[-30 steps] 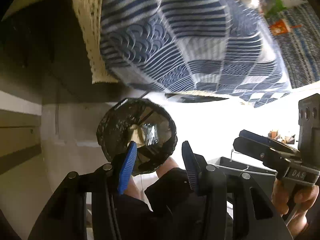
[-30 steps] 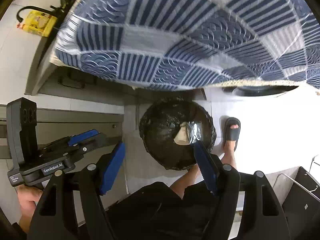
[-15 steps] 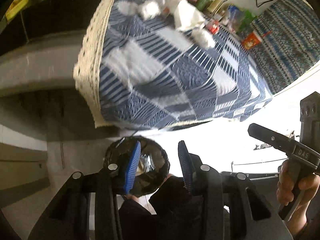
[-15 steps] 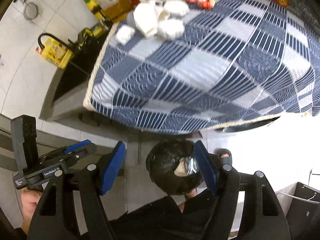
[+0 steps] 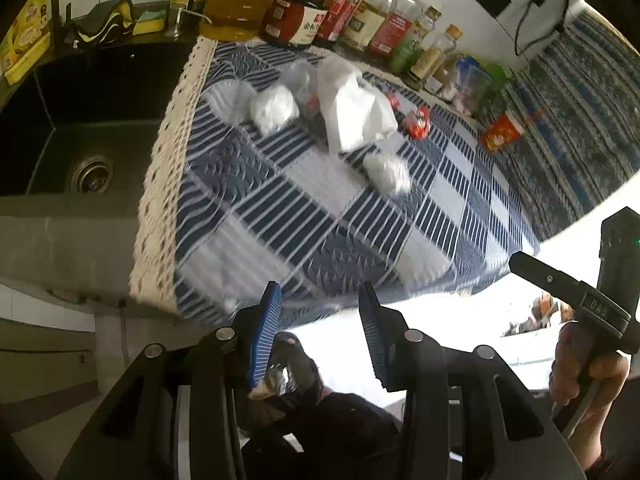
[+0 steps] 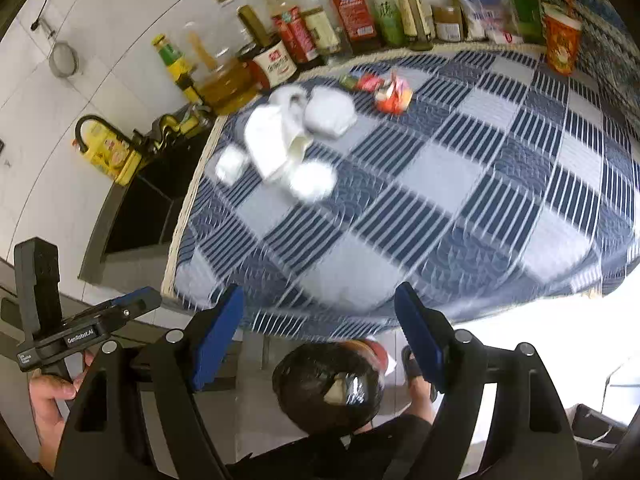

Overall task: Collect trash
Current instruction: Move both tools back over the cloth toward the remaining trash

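Note:
Trash lies on the blue checked cloth (image 5: 320, 216) that covers the counter: a crumpled white bag (image 5: 356, 108), white paper wads (image 5: 274, 110) (image 5: 386, 170) and a red wrapper (image 5: 418, 120). The right wrist view shows the same bag (image 6: 272, 140), a wad (image 6: 312, 180) and the red wrapper (image 6: 394, 96). On the floor below the counter edge stands a bin lined with a black bag (image 6: 328, 384), with foil and paper inside. My left gripper (image 5: 320, 336) and right gripper (image 6: 318, 340) hover over the near edge. Both sets of jaws are opening with nothing between them.
A black sink (image 5: 88, 160) lies left of the cloth. Sauce and oil bottles (image 6: 320, 20) line the back wall, and an orange cup (image 6: 562, 40) stands at the far right. A person's sandalled foot (image 6: 412, 360) is beside the bin.
Both grippers have risen from under the counter edge to above it, so the counter top and trash have come into view. The bin has dropped low in the frames. The right jaws stand wider.

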